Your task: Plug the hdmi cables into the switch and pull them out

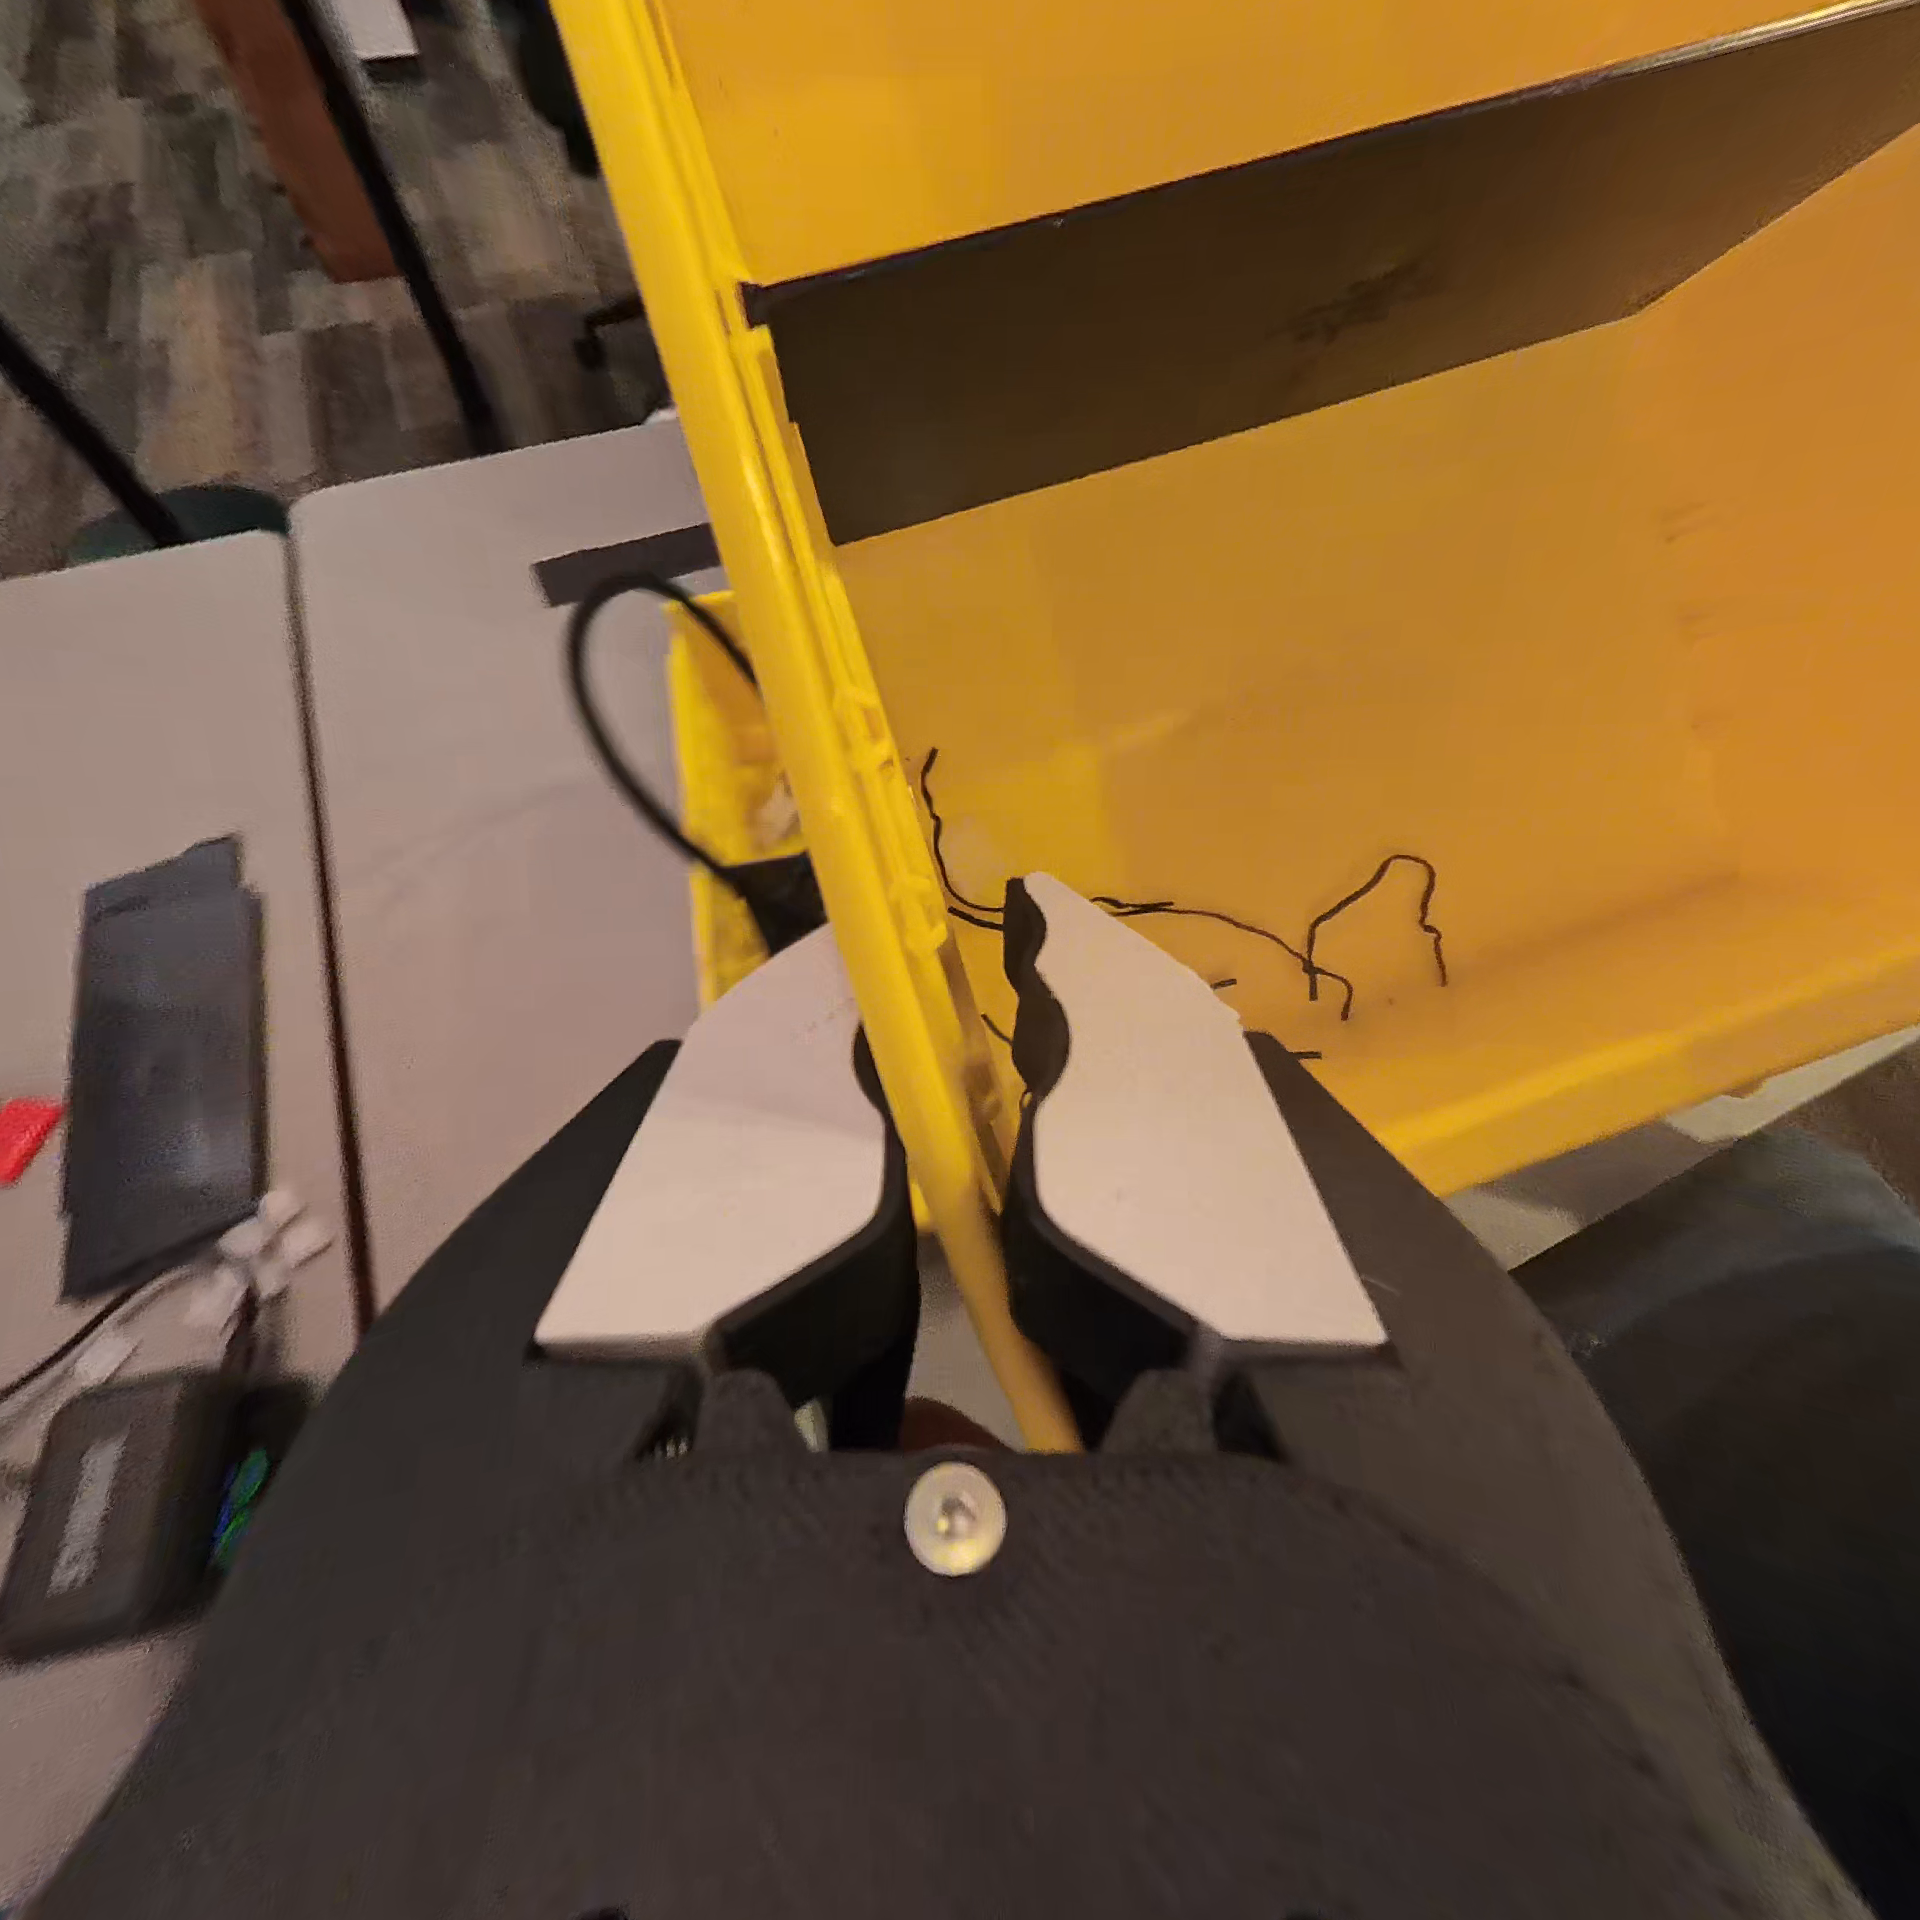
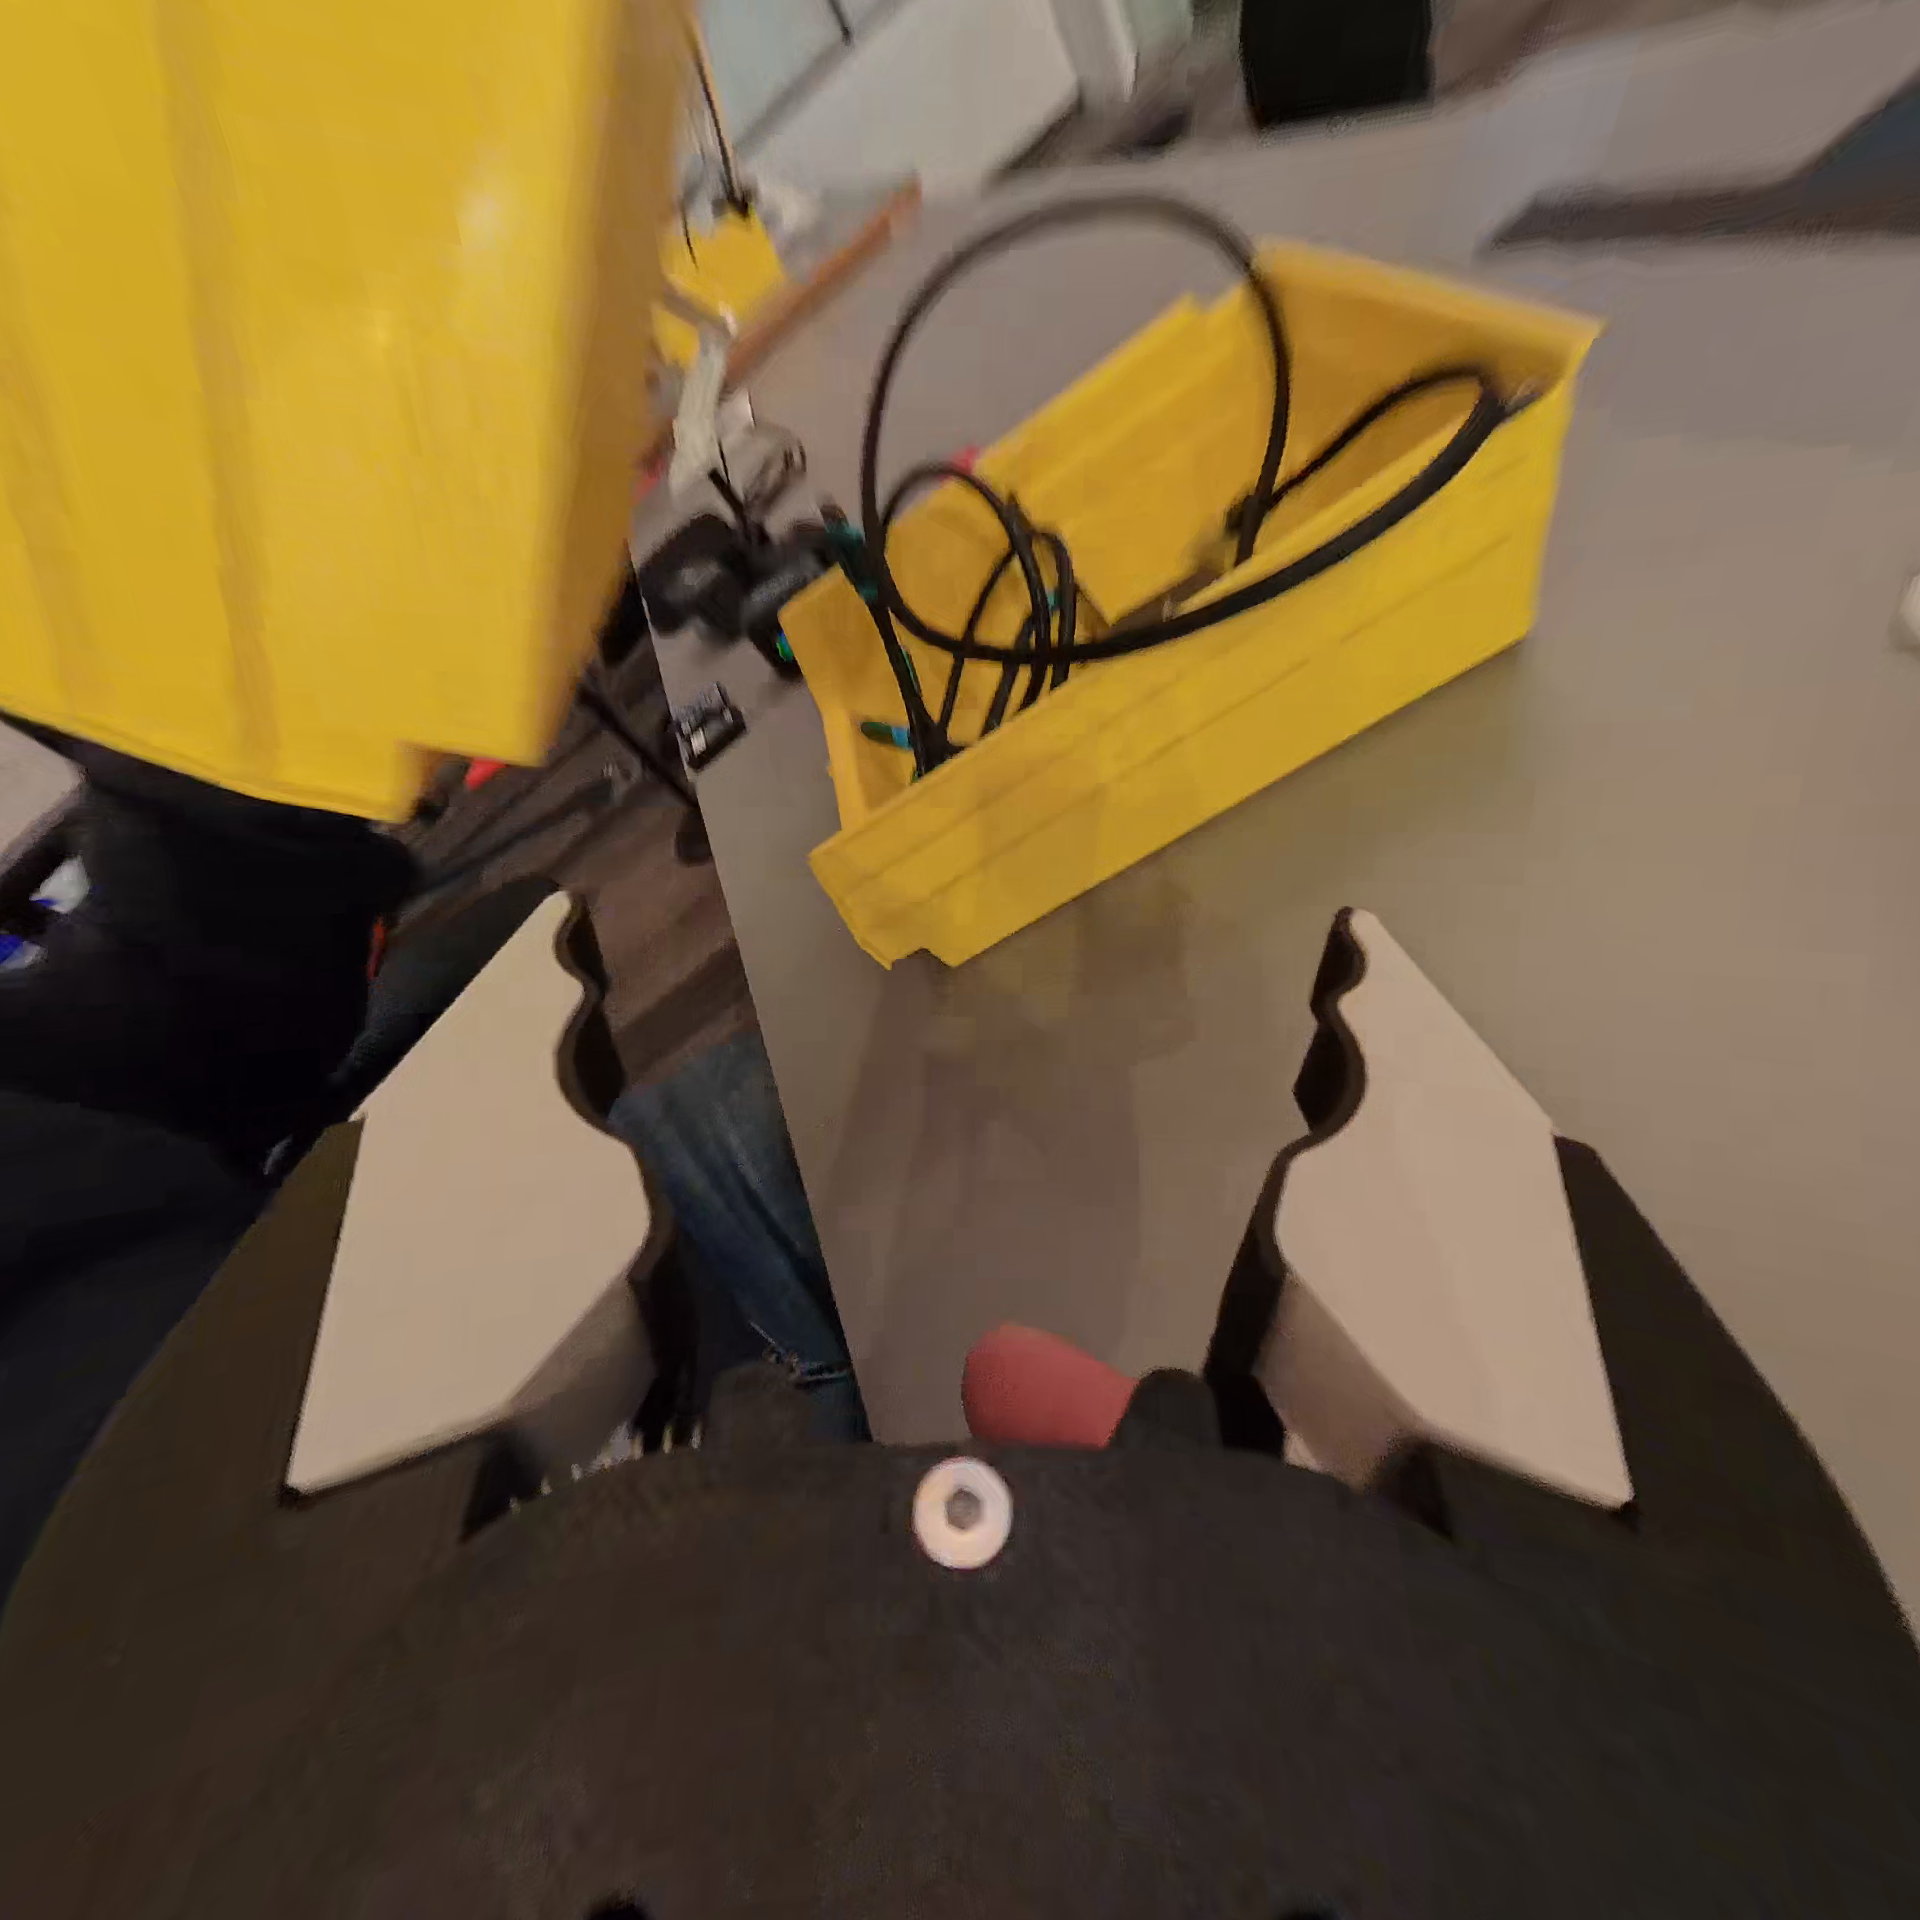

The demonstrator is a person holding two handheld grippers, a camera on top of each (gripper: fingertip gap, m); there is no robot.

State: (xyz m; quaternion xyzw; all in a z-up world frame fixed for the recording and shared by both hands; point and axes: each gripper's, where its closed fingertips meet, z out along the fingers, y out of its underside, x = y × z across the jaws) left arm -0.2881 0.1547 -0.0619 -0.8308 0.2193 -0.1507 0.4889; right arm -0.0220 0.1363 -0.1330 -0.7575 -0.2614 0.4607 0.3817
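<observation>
yellow bin (image 1: 1299, 665) wall pinched by left gripper (image 1: 961, 1049); right gripper (image 2: 961, 1039) spread, empty; springy black cables (image 2: 1049, 582) far right: grasp at plugs.

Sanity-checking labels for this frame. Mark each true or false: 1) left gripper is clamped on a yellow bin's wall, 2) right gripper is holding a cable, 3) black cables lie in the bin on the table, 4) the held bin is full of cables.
1) True: the left gripper is shut on the wall of the held yellow bin.
2) False: the right gripper is open and empty.
3) True: black cables lie in the second yellow bin on the table.
4) False: it holds only a black divider and thin black strands.
</observation>
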